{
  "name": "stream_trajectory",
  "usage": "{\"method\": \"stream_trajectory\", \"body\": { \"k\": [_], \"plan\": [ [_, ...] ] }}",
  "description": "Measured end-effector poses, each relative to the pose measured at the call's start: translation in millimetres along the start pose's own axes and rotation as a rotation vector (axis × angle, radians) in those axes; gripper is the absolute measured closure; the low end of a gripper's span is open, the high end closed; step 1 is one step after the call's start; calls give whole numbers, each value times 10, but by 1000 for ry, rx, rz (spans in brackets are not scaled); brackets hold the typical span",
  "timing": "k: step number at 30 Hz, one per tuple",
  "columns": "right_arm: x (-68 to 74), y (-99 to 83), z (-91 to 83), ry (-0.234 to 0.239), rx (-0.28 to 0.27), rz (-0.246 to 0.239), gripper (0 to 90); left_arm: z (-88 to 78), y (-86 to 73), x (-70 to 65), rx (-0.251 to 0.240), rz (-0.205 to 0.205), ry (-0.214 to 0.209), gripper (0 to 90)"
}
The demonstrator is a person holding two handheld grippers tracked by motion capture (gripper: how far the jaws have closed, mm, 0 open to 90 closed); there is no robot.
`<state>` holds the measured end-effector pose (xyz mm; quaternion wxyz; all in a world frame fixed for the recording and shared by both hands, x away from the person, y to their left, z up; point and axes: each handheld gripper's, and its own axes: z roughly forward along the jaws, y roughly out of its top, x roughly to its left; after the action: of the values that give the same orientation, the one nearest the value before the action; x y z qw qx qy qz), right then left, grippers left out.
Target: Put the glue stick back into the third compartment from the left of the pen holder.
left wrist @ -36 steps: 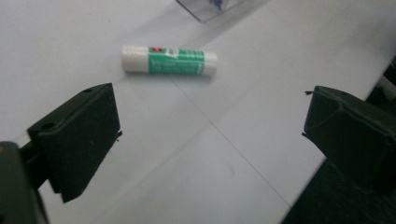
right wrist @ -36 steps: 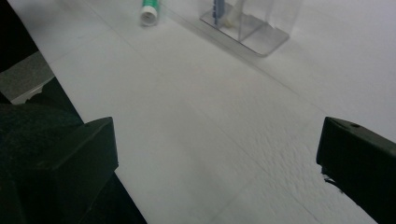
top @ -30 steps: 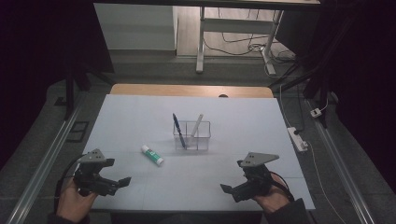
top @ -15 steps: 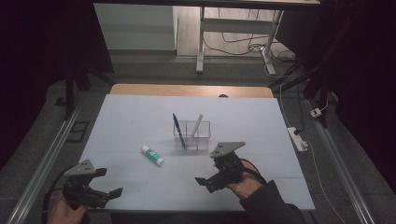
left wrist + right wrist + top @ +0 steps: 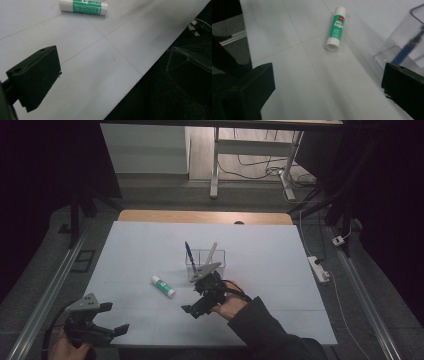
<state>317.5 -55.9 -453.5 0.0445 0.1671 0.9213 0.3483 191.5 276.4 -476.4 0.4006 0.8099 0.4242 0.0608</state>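
White tabletop (image 5: 280,270), lit from above, dark floor on all sides. A glue stick (image 5: 163,286), white with a green label, lies on its side left of the tabletop's centre, nothing touching it; in the right gripper view the glue stick (image 5: 336,28) sits ahead of the jaws with its flat end toward the camera. Just right of it, near the centre, stands a clear box (image 5: 205,261) with dividers. Contents: a blue pen (image 5: 190,256) leaning toward the left edge, and a pale grey pen (image 5: 211,253) leaning toward the right edge, both standing out above the rim. The right gripper (image 5: 196,303) hovers over the middle of the tabletop, toward the near edge, just in front of the box and near the glue stick; its jaws are wide apart, nothing between them. The left gripper (image 5: 115,319) is at the near left corner, well apart from the glue stick; jaws apart, empty. A power strip (image 5: 318,268) lies on the floor beyond the right edge.
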Motion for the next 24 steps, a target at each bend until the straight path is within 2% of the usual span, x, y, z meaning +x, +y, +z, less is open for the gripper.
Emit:
{"method": "stream_trajectory", "body": {
  "k": [5, 11, 15, 19, 24],
  "plan": [
    [-30, 141, 267, 3, 32, -4, 0, -4, -3, 4, -2, -1, -6, 0],
    [-80, 280, 536, 13, 68, 21, 0, -5, -5, 6, -2, 0, -10, 0],
    [-108, 374, 706, 1, 84, 31, 0, -1, -3, 3, 1, 2, -10, 0],
    [-113, 464, 848, -10, 106, 25, 0, 1, -3, 0, 4, 5, -10, 0],
    [-64, 568, 981, -24, 102, 3, 34, 8, 0, -7, 14, 16, -9, 0]
  ]
}}
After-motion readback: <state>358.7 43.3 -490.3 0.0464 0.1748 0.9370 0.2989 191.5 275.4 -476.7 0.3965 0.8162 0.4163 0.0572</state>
